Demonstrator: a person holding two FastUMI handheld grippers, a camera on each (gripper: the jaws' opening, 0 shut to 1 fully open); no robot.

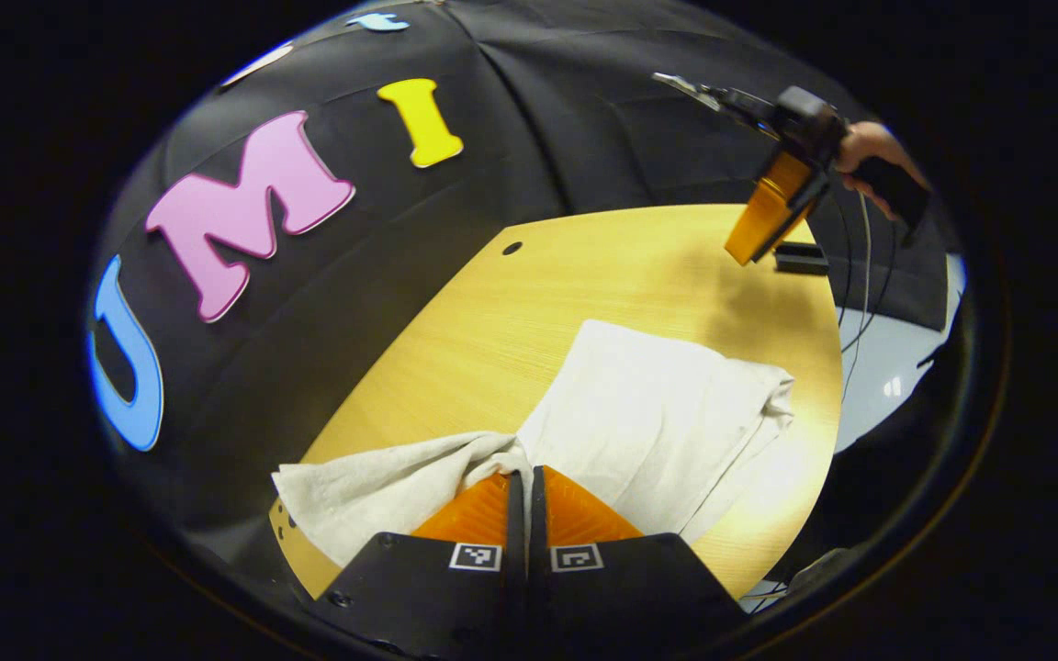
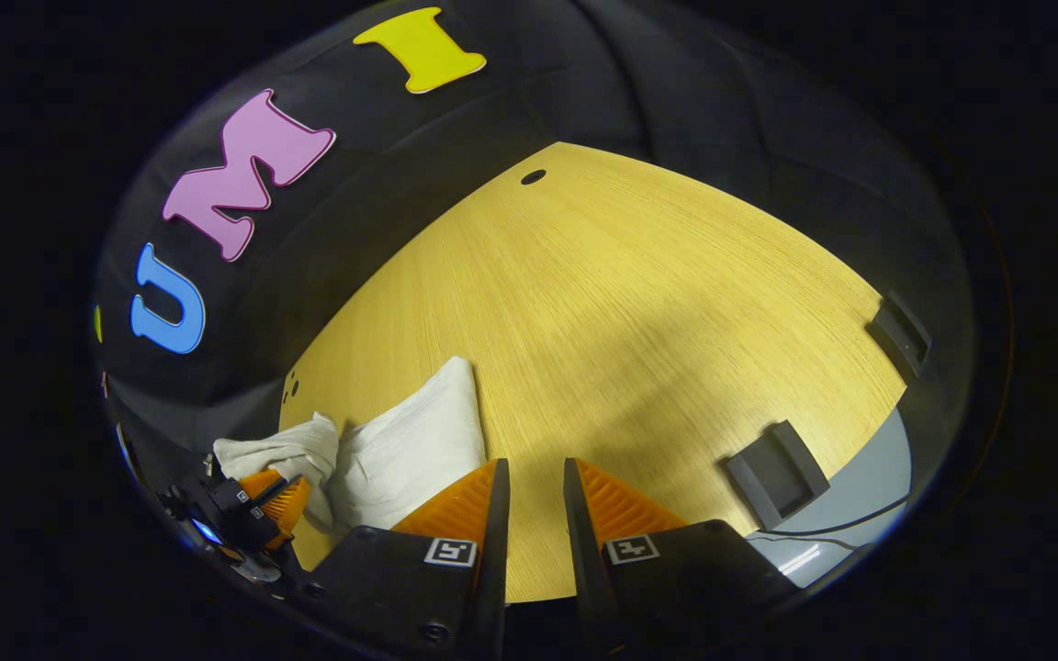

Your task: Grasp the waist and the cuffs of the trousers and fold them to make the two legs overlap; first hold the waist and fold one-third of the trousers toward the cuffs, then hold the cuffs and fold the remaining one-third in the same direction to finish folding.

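White trousers, light wood-grain table, black wall

the left claw has its fingers pressed together, pinching a fold of the trousers. the right claw hangs raised with a narrow gap between its fingers, holding nothing, a hand gripping its handle.

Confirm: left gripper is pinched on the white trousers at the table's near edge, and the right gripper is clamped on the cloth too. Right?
Partly. The left gripper is closed on the white trousers at the near edge of the table. The right gripper is not on the cloth: the right gripper view shows its fingers apart over bare wood, and the left gripper view shows it raised above the table's far side.
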